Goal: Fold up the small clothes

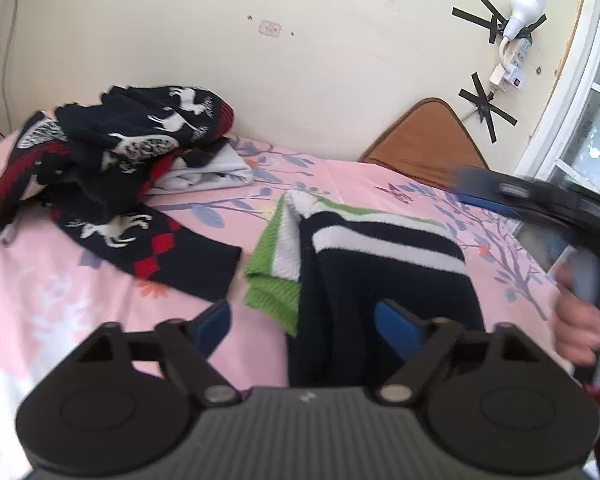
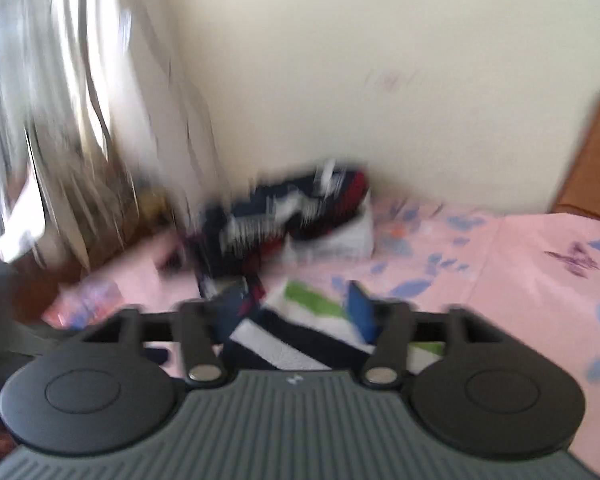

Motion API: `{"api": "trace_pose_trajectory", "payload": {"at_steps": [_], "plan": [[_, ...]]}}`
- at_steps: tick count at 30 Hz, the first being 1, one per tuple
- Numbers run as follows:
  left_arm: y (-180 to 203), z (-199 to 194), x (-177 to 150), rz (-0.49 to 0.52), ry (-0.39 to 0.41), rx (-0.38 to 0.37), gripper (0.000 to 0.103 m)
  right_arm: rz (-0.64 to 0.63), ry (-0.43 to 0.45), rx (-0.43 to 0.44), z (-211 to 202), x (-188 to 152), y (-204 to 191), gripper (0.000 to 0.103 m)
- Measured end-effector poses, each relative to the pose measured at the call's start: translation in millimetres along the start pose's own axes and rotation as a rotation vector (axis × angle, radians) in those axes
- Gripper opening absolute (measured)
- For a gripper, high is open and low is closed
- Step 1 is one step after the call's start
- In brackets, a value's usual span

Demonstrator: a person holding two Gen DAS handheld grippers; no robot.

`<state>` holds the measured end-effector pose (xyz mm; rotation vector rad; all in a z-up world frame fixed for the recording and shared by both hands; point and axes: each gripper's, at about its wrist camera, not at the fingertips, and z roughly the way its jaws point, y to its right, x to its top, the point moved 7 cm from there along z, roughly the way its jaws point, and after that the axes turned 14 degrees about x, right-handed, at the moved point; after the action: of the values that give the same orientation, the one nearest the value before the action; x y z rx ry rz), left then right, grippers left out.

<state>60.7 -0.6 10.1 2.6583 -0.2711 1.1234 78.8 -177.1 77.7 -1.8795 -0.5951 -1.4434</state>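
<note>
sweater pile point(image 2: 296, 216) (motion-blurred, indistinct)

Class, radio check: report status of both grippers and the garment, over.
Left gripper open, right gripper open, both over striped garment. Garment partly folded on bedsheet. Reindeer sweater pile beside, not blocking.

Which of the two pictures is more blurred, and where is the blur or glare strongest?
Right wrist view: strong motion blur everywhere, worst on the curtain, which is also overexposed, and on the patterned clothes pile. Left wrist view: mostly sharp; only the right claw at the edge is smeared, and the fisheye bends the window frame.
</note>
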Motion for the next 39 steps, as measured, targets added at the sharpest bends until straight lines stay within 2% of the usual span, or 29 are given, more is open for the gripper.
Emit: {"api": "trace_pose_trajectory", "payload": {"at_steps": [1,4,8,11,12,14,15,16,17,18,19,20,24,28,31,33,35,37,38,39], "plan": [[2,6,2,-0.002,-0.019,-0.017,0.099,0.031,0.046,-0.01,-22,-1,3,0.073],[7,27,0,-0.012,-0.093,-0.064,0.1,0.131,0.075,-0.08,-66,-24,24,0.074],[6,52,-9,-0.101,-0.223,-0.17,0.1,0.31,-0.002,-0.13,-86,-76,55,0.074],[4,56,-13,-0.152,-0.234,-0.213,0.1,0.415,-0.054,-0.08,-72,-97,64,0.074],[3,55,-14,-0.165,-0.229,-0.216,0.096,0.423,-0.069,-0.056,-64,-100,64,0.074],[5,58,-17,-0.189,-0.235,-0.246,0.077,0.412,-0.067,-0.008,-42,-98,64,0.073],[6,59,-17,-0.199,-0.234,-0.234,0.071,0.411,-0.081,0.014,-29,-96,65,0.071],[9,59,-15,-0.192,-0.238,-0.201,0.06,0.417,-0.096,0.016,-17,-93,67,0.065],[13,61,-12,-0.174,-0.244,-0.165,0.056,0.417,-0.108,0.021,-9,-87,68,0.053],[20,61,-6,-0.159,-0.25,-0.161,0.051,0.414,-0.108,0.033,-7,-81,68,0.049],[31,62,2,-0.147,-0.251,-0.183,0.044,0.395,-0.101,0.039,-9,-71,67,0.045],[47,65,13,-0.125,-0.247,-0.201,0.042,0.354,-0.087,0.033,-14,-61,65,0.044],[129,89,66,-0.015,-0.207,-0.256,0.041,0.195,0.027,-0.05,-62,-13,84,0.044],[240,148,121,0.095,-0.167,-0.289,0.041,0.157,0.13,-0.192,-126,29,148,0.044],[313,208,140,0.163,-0.17,-0.265,0.041,0.095,0.167,-0.354,-164,48,204,0.044],[346,254,139,0.182,-0.222,-0.233,0.042,-0.006,0.151,-0.491,-169,47,235,0.045],[364,299,129,0.176,-0.286,-0.168,0.053,-0.063,0.111,-0.591,-166,34,266,0.046],[370,314,128,0.16,-0.216,-0.157,0.079,-0.026,0.058,-0.674,-157,12,294,0.051],[373,316,127,0.183,-0.186,-0.131,0.087,-0.002,0.066,-0.72,-158,-2,307,0.065],[374,316,126,0.202,-0.159,-0.092,0.1,0.045,0.08,-0.721,-163,-12,315,0.067]]}}
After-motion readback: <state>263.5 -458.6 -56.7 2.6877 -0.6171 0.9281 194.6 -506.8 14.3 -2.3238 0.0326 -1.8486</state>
